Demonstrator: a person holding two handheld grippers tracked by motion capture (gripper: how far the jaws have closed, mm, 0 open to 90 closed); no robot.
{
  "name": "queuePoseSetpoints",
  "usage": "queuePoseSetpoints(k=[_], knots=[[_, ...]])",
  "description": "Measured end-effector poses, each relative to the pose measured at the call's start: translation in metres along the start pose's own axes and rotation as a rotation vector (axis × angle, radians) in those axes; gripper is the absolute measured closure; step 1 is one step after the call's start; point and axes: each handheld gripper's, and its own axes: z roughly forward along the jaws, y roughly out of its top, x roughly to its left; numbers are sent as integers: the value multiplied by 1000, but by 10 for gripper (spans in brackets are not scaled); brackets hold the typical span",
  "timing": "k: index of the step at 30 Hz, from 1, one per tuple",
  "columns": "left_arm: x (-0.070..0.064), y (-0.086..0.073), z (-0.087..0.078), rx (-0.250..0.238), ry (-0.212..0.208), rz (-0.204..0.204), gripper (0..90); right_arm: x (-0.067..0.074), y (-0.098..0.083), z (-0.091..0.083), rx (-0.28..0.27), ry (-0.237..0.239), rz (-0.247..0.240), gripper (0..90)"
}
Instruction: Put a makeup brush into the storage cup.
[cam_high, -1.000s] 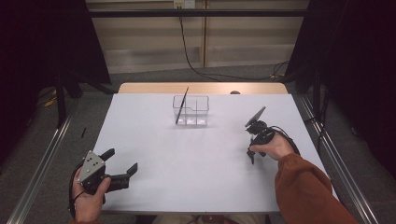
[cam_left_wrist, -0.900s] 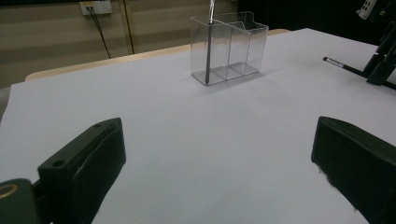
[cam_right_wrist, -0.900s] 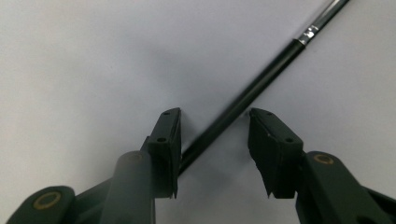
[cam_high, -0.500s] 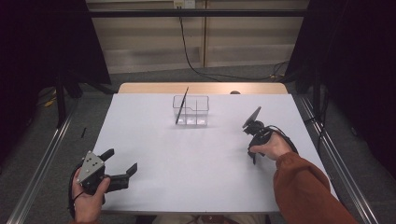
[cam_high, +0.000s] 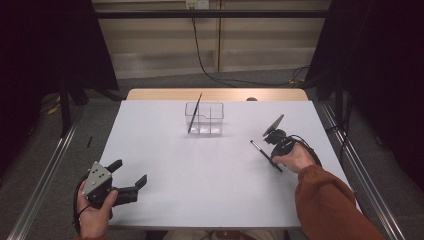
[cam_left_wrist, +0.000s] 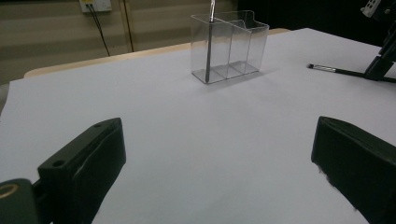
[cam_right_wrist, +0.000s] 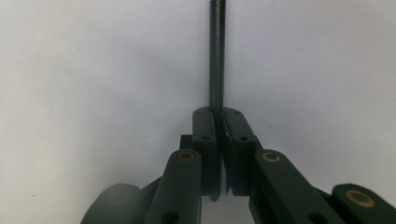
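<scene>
Right gripper (cam_high: 270, 154) has its jaws pressed together on a slim dark pen (cam_high: 265, 155) that lies flat on the white table cover (cam_high: 210, 175), well to the right of centre; the jaws have just been closing, and the right gripper view shows both pads clamped on the shaft (cam_right_wrist: 217, 56), which runs straight away from them over the white surface. From the high view the pen slants from upper left to lower right, its pale-banded tip clear of the gripper and its near end under the right hand (cam_high: 294, 157), so that end cannot be made out. An orange sleeve (cam_high: 330, 205) covers the forearm behind that hand.

Left gripper (cam_high: 131, 174) sits at the near left corner of the table, held in the left hand (cam_high: 95, 212), its jaws spread wide with only bare table cover between them; in the left gripper view the two black jaws stand far apart at the bottom corners.

Toward the far edge, near the middle, stands a clear plastic organiser (cam_high: 205, 119) with several compartments. A second dark stick, probably another pen (cam_high: 194, 113) though it is too thin to tell for sure, leans in its leftmost compartment, the top tilted past the rim. The organiser and the gripped pen are well apart.
</scene>
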Motion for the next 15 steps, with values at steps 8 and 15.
queuePoseSetpoints(k=[8,15], knots=[[0,0,1,2,-1,-3,31,-1,-8,-2,-63,10,3,849],[0,0,1,3,-2,-5,33,-2,-15,-6,-130,21,10,850]])
